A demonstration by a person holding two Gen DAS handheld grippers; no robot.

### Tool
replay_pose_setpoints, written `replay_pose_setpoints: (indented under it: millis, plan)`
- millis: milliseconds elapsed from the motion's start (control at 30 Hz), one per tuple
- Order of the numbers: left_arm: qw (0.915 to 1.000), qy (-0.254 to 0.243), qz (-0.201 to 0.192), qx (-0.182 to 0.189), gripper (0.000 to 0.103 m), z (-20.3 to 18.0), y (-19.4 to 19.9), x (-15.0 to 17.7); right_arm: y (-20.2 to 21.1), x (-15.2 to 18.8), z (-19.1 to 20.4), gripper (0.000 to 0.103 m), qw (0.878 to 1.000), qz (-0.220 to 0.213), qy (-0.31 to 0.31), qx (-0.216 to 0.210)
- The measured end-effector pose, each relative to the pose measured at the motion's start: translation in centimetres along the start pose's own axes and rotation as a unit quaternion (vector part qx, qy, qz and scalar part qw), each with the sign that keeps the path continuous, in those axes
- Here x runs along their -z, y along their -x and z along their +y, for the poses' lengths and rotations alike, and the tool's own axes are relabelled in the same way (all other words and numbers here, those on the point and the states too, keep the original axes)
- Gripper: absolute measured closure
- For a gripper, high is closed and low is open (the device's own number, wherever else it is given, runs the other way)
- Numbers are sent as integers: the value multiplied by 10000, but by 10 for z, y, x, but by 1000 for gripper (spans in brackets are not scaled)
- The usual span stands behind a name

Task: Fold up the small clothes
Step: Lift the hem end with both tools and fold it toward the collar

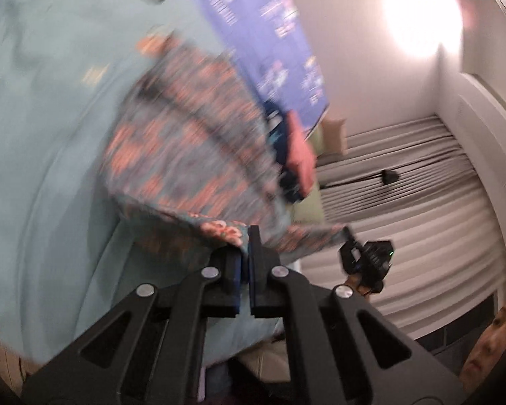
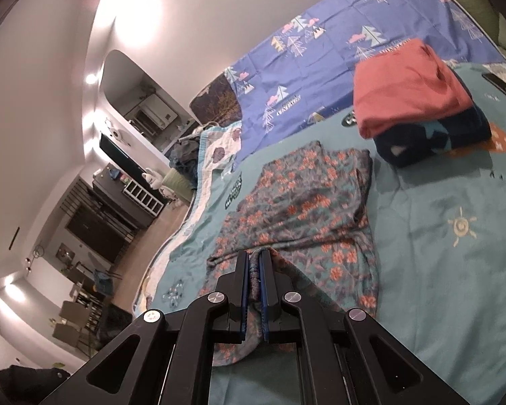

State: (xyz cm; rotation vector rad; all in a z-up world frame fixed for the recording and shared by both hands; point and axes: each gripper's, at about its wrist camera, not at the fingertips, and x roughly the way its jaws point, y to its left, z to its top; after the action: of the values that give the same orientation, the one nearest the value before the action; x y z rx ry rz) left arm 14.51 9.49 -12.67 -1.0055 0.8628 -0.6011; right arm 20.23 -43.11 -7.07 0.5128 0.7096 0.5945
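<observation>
Pinched in the left gripper (image 1: 246,246) and right gripper (image 2: 254,263), both clamped on its near hem, the floral garment (image 2: 297,202) drapes toward twelve o'clock over the teal blanket (image 2: 455,287) (folded stack (image 2: 418,101) at two o'clock); carry both corners evenly, keeping the hem taut.

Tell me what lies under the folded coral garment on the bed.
The coral garment sits on a folded dark navy piece with pale markings, which rests on the teal bedspread. Whether anything else lies within that stack is hidden.
</observation>
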Motion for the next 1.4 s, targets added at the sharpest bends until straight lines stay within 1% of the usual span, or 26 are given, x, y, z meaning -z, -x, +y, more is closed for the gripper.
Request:
replay_pose_setpoints:
  millis: [67, 133, 233, 333, 367, 467, 533, 667, 733, 867, 1000, 1100, 1200, 1400]
  plan:
    - [9994, -311, -121, 88, 99, -23, -2, -23, -2, -9, 4, 98, 10000, -45, 59, 1]
    - [9982, -529, -253, 110, 99, -37, -2, -42, -4, -19, 7, 98, 9999, -99, 116, 13]
    - [9967, -692, -396, 158, 99, -50, -1, -71, -10, -37, 10, 98, 9997, -201, 156, 1]
    - [9956, -773, -493, 200, 99, -61, -7, -101, -18, -57, 11, 98, 9995, -273, 143, -78]
    - [9957, -735, -508, 256, 99, -65, -12, -113, -21, -64, 11, 98, 9994, -296, 156, -79]
    - [9958, -621, -519, 434, 99, -68, -25, -135, -32, -88, 8, 98, 9993, -331, 123, -85]
    - [9958, -523, -571, 494, 99, -66, -33, -152, -40, -102, 6, 98, 9994, -341, 97, -46]
    - [9963, -281, -597, 558, 99, -58, -49, -175, -58, -127, -2, 98, 9995, -304, 6, -25]
    - [9963, -167, -619, 576, 99, -54, -58, -183, -69, -139, -7, 98, 9996, -287, -1, 60]
    - [9962, -143, -664, 538, 99, -52, -71, -197, -84, -156, -15, 98, 9996, -277, -86, 50]
    - [9962, -3, -698, 513, 99, -44, -82, -215, -99, -172, -27, 98, 9995, -248, -161, 97]
    - [9964, 75, -715, 441, 99, -36, -90, -230, -111, -183, -38, 98, 9993, -231, -255, 130]
    - [9975, -15, -682, 167, 99, -31, -100, -242, -123, -192, -49, 98, 9991, -178, -334, 171]
    - [9982, 146, -580, 43, 99, -8, -122, -260, -151, -208, -75, 98, 9977, 17, -597, 326]
